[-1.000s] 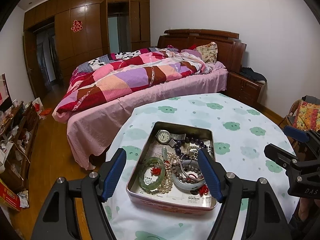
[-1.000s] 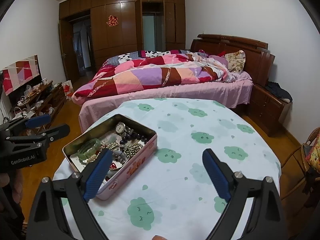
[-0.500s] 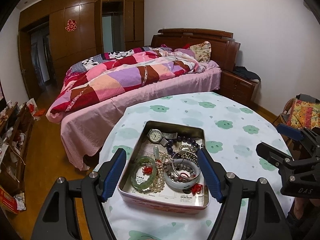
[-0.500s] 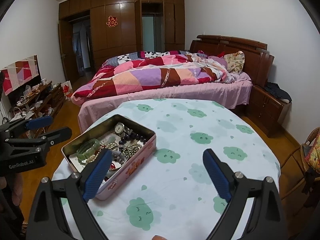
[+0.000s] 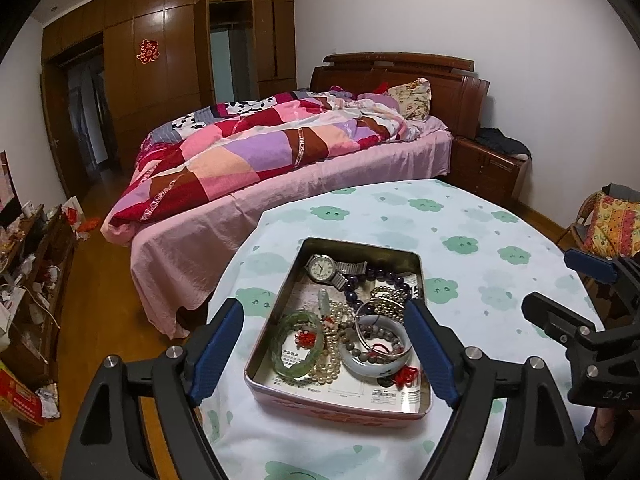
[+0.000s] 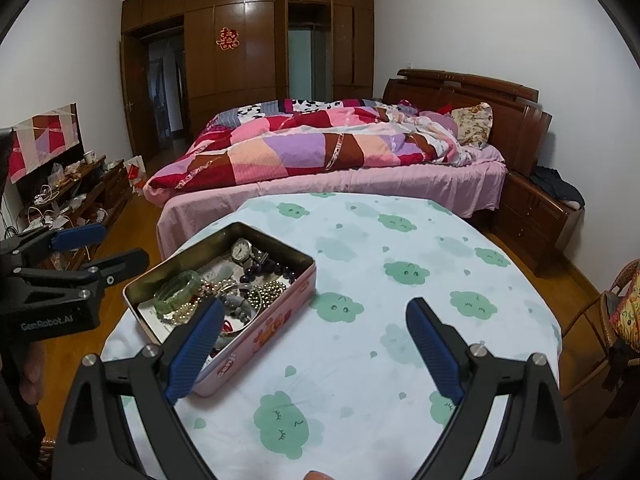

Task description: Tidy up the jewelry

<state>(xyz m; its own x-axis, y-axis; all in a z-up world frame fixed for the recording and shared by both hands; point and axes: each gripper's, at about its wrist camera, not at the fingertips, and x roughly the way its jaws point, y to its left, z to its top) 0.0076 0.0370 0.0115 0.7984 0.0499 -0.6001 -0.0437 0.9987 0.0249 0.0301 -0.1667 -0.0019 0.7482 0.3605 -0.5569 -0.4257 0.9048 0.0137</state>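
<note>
Beyond tin [image 5: 336,402] — bed [image 5: 280,184], wardrobe [image 5: 172,52]

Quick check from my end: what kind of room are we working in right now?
A bedroom in a home, by the look of it. A bed with a patchwork quilt fills the middle, a wooden wardrobe wall stands behind it, and the jewelry tin sits on a cloth-covered round table.

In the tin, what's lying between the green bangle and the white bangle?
A strand of pearl beads runs between the green bangle and the white bangle inside the tin; the left wrist view shows it best.
</note>
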